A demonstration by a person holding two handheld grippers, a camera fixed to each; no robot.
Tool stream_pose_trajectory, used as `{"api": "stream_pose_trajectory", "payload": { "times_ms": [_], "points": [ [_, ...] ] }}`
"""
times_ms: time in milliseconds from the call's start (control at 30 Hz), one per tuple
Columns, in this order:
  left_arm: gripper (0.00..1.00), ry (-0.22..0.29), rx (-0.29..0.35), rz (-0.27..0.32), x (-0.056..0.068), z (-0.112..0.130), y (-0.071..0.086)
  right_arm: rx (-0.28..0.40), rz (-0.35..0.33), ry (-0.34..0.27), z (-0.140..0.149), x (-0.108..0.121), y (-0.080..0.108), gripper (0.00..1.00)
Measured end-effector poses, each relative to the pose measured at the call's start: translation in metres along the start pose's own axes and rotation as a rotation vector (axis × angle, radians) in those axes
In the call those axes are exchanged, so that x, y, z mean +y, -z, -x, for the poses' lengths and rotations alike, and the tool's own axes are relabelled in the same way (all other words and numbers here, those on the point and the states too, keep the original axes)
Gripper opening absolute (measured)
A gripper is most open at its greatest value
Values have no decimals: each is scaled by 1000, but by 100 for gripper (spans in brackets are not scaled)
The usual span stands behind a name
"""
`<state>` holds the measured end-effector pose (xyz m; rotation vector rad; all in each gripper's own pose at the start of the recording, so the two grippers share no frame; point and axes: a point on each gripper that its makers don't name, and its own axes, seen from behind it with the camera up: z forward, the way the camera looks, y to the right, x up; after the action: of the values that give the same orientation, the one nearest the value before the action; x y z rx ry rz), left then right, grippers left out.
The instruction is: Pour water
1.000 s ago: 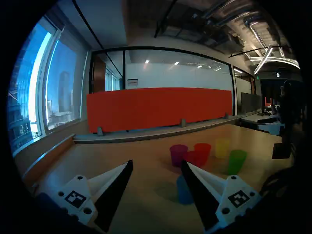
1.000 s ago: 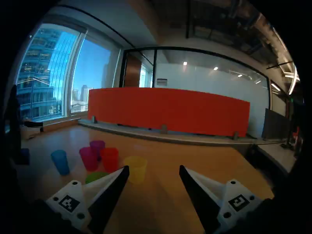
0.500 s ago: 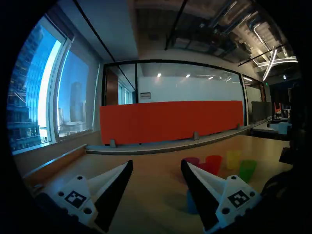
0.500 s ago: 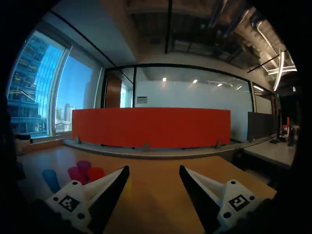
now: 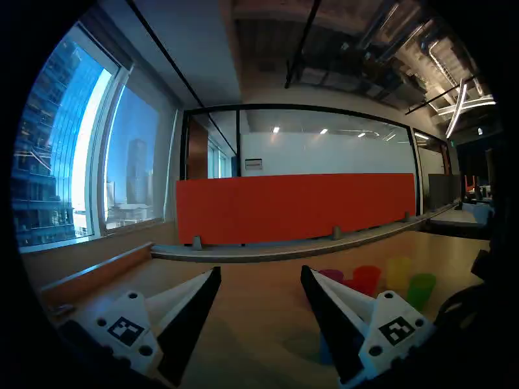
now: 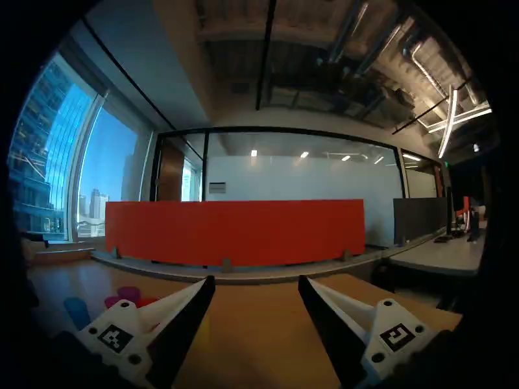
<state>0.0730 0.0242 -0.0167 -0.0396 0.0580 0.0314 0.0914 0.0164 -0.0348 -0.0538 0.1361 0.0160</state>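
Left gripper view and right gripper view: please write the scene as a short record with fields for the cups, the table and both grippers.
surface: wooden table
cups: red cup, yellow cup, green cup, all upright on the table
backdrop: orange partition
left gripper: open, holding nothing
right gripper: open, holding nothing

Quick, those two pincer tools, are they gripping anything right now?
Left tool: open, holding nothing.
Right tool: open, holding nothing.
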Motion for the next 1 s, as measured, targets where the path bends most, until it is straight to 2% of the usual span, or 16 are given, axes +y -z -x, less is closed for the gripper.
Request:
{"api": "stream_pose_trajectory", "payload": {
  "times_ms": [467,800,1000],
  "points": [
    [91,43,17,-34,-3,8,-8,-26,39,-4,13,10,-2,99],
    [91,14,-11,-15,0,35,-9,-30,36,-19,16,7,-2,99],
    [91,23,-32,-15,-5,55,-8,-33,37,-27,21,6,-1,99]
  ]
}}
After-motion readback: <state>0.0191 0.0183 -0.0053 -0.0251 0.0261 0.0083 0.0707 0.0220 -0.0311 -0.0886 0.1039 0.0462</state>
